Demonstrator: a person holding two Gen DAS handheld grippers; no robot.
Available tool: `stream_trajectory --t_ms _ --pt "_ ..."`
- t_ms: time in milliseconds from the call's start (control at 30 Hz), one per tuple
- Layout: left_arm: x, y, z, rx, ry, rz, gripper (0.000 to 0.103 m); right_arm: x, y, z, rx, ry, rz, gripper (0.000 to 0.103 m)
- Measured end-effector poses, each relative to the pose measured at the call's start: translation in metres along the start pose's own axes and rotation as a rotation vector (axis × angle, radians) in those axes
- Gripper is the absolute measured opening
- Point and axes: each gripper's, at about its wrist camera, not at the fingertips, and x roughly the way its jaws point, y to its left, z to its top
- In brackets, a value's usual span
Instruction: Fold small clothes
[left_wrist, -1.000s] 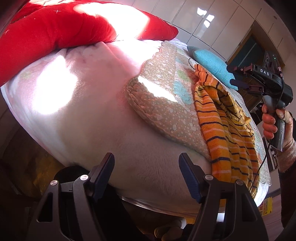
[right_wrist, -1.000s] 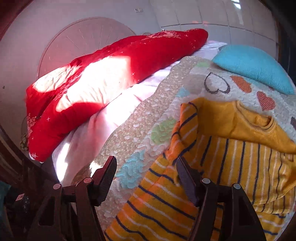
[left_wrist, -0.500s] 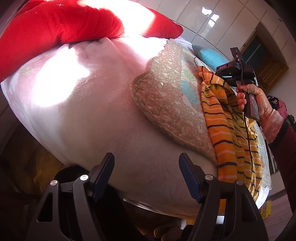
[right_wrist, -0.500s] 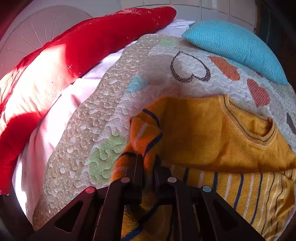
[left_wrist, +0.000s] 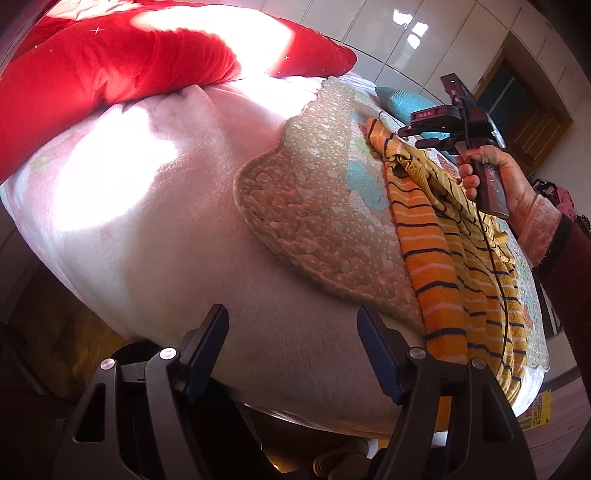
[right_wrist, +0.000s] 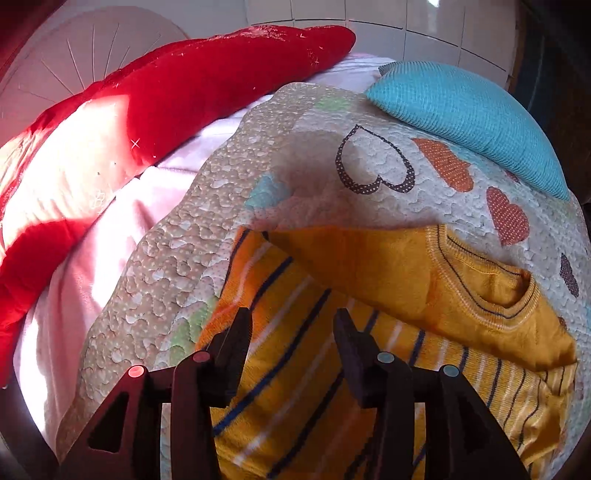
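Left wrist view: the left gripper (left_wrist: 291, 347) hangs above the near edge of a bed, its two blue-padded fingers (left_wrist: 376, 354) spread wide with nothing between them; beneath it lies a pale pink blanket (left_wrist: 155, 206) lit by a bright patch of sun. A red cushion (left_wrist: 129, 59) rests along the far side of the blanket. A quilted cover (left_wrist: 314, 206) with a scalloped edge overlaps the blanket to the right, and on it lies the task's garment, a small orange striped sweater (left_wrist: 443, 273), stretched from the far part of the quilt toward the near edge of the bed. Over the sweater's far end the right gripper (left_wrist: 424, 136) is held by a hand (left_wrist: 495, 177) in a dark sleeve. Right wrist view: the right gripper (right_wrist: 293, 325) stands just above the sweater (right_wrist: 369, 295), its jaws having just been opening; the dark fingers (right_wrist: 236, 339) are apart and the striped cloth shows between them without being pinched. A sleeve is folded across the sweater's body, below the plain yellow shoulder and collar. A turquoise pillow (right_wrist: 461, 114) lies on the quilt's (right_wrist: 295, 155) far right corner, well apart from the sweater, and the red cushion (right_wrist: 203, 88) runs along the left.
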Motion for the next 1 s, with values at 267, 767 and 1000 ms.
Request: stream_trajectory --t_ms 267,767,1000 --pt "-0.002 -0.014 -0.002 0.001 0.005 -0.031 0.071 -0.095 -0.163 -0.069 0.218 -0.017 -0.076 0.055" --pt "-0.021 -0.077 -0.013 0.099 0.020 -0.006 0.071 -0.073 -0.247 -0.152 0.506 -0.050 -0.082 0.007" --pt "-0.018 -0.088 -0.007 0.132 0.020 0.022 0.072 -0.112 -0.266 -0.168 0.544 -0.162 -0.064 0.006"
